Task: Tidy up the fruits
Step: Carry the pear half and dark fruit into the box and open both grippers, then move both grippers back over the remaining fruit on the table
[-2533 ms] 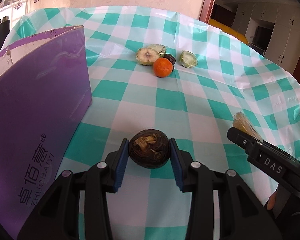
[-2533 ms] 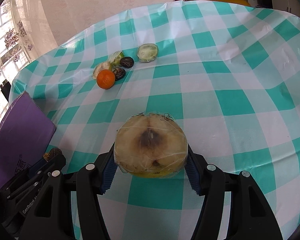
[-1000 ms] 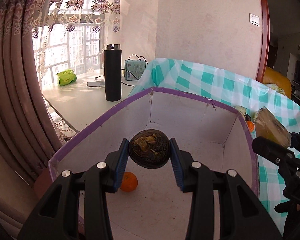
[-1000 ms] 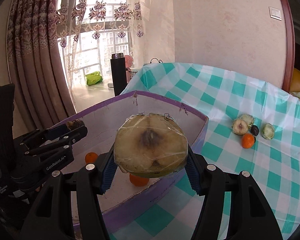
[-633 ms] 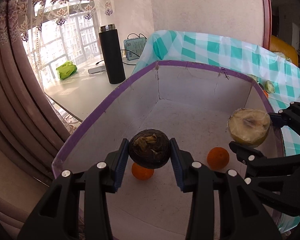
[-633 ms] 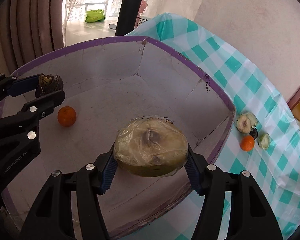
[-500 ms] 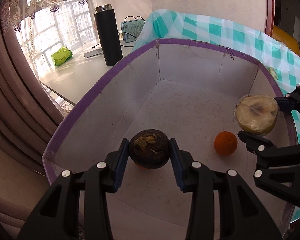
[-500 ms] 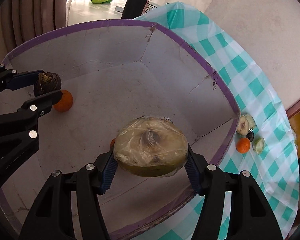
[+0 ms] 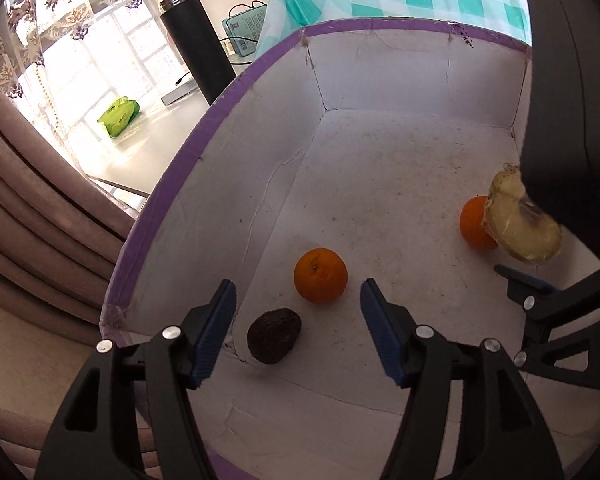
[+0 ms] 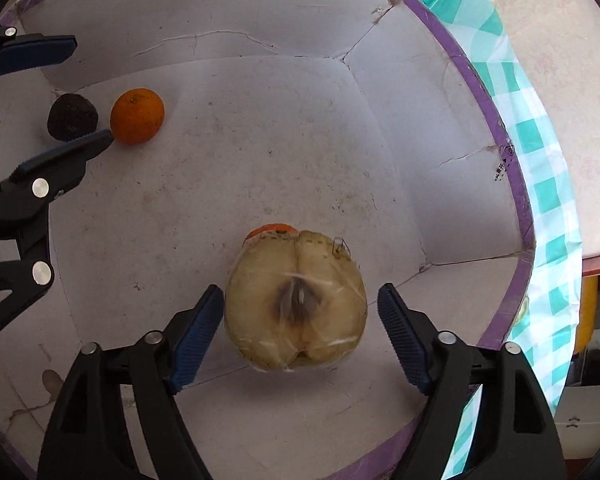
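Inside purple-rimmed box (image 10: 496, 128): both grippers (image 9: 296, 320) (image 10: 300, 332) gape, empty. Dark fruit (image 9: 274, 340) and wrapped half (image 10: 296, 300) rest free. Lift straight up, avoiding oranges (image 9: 320, 276).

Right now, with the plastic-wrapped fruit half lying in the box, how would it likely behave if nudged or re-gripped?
The wrapped fruit half shows a flat cut face, so it would likely slide or tip rather than roll. Its film wrap looks smooth, probably slippery against the pads. The browned flesh suggests softness; a firm squeeze might bruise it.
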### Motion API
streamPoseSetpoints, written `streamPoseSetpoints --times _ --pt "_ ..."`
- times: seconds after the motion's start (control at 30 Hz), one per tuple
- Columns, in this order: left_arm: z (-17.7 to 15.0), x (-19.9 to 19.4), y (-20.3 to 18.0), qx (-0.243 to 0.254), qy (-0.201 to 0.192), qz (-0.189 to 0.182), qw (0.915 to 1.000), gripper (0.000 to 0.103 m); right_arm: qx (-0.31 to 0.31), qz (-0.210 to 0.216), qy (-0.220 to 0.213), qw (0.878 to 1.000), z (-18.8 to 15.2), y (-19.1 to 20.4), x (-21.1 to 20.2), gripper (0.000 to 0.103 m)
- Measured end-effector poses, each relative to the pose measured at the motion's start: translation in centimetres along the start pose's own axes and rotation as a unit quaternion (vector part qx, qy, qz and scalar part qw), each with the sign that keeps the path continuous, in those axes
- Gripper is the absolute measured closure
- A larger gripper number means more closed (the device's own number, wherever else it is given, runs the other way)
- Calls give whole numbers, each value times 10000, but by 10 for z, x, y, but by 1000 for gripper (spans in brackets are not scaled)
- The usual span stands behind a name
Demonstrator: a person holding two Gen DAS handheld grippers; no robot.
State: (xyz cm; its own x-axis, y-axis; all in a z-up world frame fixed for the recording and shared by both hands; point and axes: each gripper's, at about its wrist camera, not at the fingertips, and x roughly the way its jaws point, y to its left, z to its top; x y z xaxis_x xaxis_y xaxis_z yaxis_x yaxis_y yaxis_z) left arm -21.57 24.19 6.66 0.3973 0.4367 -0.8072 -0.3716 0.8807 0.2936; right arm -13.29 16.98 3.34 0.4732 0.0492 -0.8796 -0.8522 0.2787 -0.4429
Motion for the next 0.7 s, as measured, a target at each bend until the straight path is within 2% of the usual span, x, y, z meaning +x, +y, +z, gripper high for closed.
streamPoseSetpoints --times 0.03,0.33,0.43,0.6,0.7 --pt "0 0 0 -30 -13 62 10000 2 -12 -40 -21 10000 0 0 0 13" --pt "-2 -4 1 -88 -117 47 9999 2 124 -201 -223 9995 -2 -2 -3 12" --pt "-1 -7 2 -117 -199 177 9996 2 181 -249 -411 9987 -2 -2 -7 12" --pt "5 -28 7 -194 -422 437 9980 2 604 -194 -1135 9915 -9 -10 -21 12" --pt "10 -50 12 -364 -808 592 9943 2 1090 -165 -1800 9775 -20 -25 -40 12"
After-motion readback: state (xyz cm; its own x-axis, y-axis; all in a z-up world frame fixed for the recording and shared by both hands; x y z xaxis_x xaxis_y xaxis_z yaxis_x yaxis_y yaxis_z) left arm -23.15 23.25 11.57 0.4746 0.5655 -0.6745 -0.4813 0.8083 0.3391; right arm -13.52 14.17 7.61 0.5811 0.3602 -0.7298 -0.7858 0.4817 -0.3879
